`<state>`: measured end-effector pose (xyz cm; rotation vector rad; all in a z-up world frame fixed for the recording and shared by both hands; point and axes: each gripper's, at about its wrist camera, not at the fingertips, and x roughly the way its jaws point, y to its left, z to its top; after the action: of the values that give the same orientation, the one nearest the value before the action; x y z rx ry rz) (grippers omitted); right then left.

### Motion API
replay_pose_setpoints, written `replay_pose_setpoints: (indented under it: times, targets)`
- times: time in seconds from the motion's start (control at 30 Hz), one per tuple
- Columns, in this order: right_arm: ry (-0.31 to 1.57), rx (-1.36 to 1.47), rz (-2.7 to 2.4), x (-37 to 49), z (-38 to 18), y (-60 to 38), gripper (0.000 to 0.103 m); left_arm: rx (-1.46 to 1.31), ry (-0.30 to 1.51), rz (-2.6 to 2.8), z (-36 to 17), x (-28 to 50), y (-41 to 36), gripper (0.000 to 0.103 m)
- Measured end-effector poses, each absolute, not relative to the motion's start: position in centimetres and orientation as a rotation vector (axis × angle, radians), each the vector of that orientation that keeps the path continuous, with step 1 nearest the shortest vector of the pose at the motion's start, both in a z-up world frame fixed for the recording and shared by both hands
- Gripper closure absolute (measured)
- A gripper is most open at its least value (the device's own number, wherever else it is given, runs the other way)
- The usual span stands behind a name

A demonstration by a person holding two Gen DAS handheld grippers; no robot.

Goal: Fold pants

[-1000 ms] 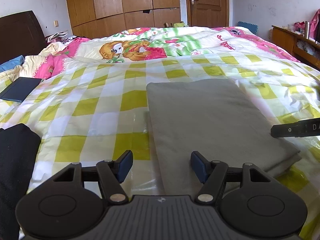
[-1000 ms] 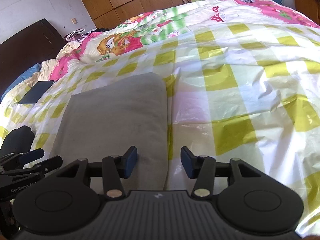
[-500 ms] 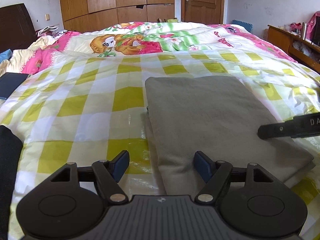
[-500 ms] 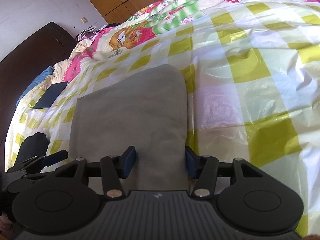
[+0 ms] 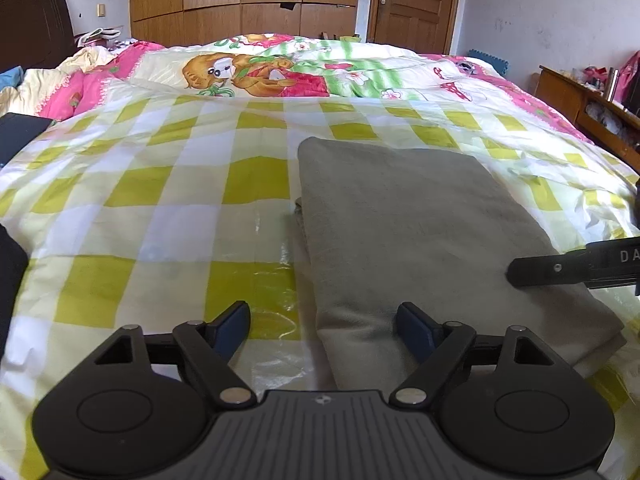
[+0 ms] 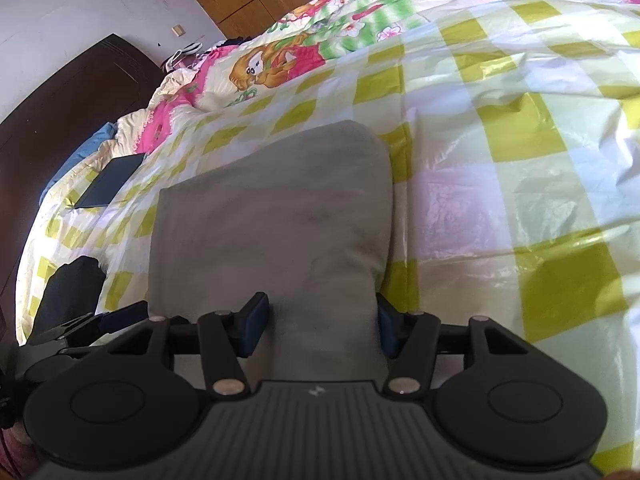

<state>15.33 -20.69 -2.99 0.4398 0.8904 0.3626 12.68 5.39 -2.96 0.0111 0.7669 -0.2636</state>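
Checkered yellow bed cover (image 5: 168, 184) is seen under the folded grey pants (image 5: 408, 216). Left gripper (image 5: 323, 330) jaws are being opened around the near corner; right gripper (image 6: 318, 326) jaws too, probably clear of the cloth.

Bedroom, daylight. Wide bed (image 5: 160, 184) covered by a yellow-and-white checked sheet, glossy where light hits it. Cartoon-print quilt (image 5: 280, 72) in pink and green lies across the far end. Dark wooden headboard (image 5: 36, 20) at far left. Back wall: wooden wardrobe (image 5: 240, 0) with panel doors, a brown door (image 5: 414, 4) to its right. Walls (image 5: 540, 12) white, scuffed. Wooden side cabinet (image 5: 580, 100) along the right wall, cluttered on top.
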Motion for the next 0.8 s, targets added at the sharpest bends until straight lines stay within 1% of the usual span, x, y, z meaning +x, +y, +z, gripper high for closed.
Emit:
replay_pose_setpoints:
  times: [0.13, 0.2, 0.23, 0.27, 0.3, 0.37, 0.4, 0.5, 0.6, 0.63, 0.67, 0.7, 0.77, 0.8]
  targets:
    - [0.890, 0.436, 0.349, 15.4, -2.7, -20.4, 0.042, 0.034, 0.763, -0.284, -3.3, 12.8, 4.6, 0.008]
    - [0.879, 0.471, 0.367, 15.0, -2.3, -20.9, 0.052, 0.039, 0.764, -0.293, -3.2, 12.8, 4.6, 0.008]
    - [0.873, 0.483, 0.380, 14.7, -2.0, -21.1, 0.054, 0.030, 0.766, -0.302, -3.1, 12.8, 4.8, 0.008]
    - [0.869, 0.489, 0.396, 14.4, -1.8, -21.3, 0.057, 0.015, 0.768, -0.310, -3.0, 12.7, 5.2, 0.010]
    - [0.869, 0.493, 0.413, 14.3, -1.7, -21.4, 0.058, 0.005, 0.767, -0.318, -3.0, 12.5, 5.4, 0.013]
    - [0.878, 0.484, 0.419, 14.7, -2.1, -21.2, 0.058, 0.010, 0.757, -0.338, -2.9, 12.3, 5.6, 0.018]
    - [0.886, 0.475, 0.412, 15.1, -2.4, -21.1, 0.058, 0.013, 0.753, -0.345, -2.9, 12.3, 5.4, 0.019]
    - [0.920, 0.504, 0.420, 16.5, -3.6, -20.8, 0.052, 0.017, 0.755, -0.362, -2.9, 13.1, 4.7, 0.019]
    - [0.921, 0.506, 0.421, 17.1, -3.5, -20.9, 0.052, 0.014, 0.781, -0.378, -3.3, 14.3, 4.1, 0.018]
    - [0.925, 0.511, 0.413, 17.1, -3.4, -20.9, 0.054, 0.009, 0.783, -0.378, -3.4, 14.5, 4.0, 0.018]
    - [0.924, 0.520, 0.405, 16.9, -3.2, -21.1, 0.064, 0.001, 0.787, -0.379, -3.3, 14.7, 4.0, 0.019]
    - [0.916, 0.529, 0.408, 16.5, -2.9, -21.3, 0.073, -0.003, 0.789, -0.381, -3.2, 14.7, 4.0, 0.024]
    - [0.905, 0.527, 0.413, 15.8, -2.3, -21.5, 0.079, -0.004, 0.787, -0.397, -2.8, 14.4, 3.8, 0.032]
    - [0.905, 0.523, 0.408, 15.6, -2.0, -21.8, 0.080, 0.011, 0.779, -0.400, -2.7, 14.1, 3.6, 0.032]
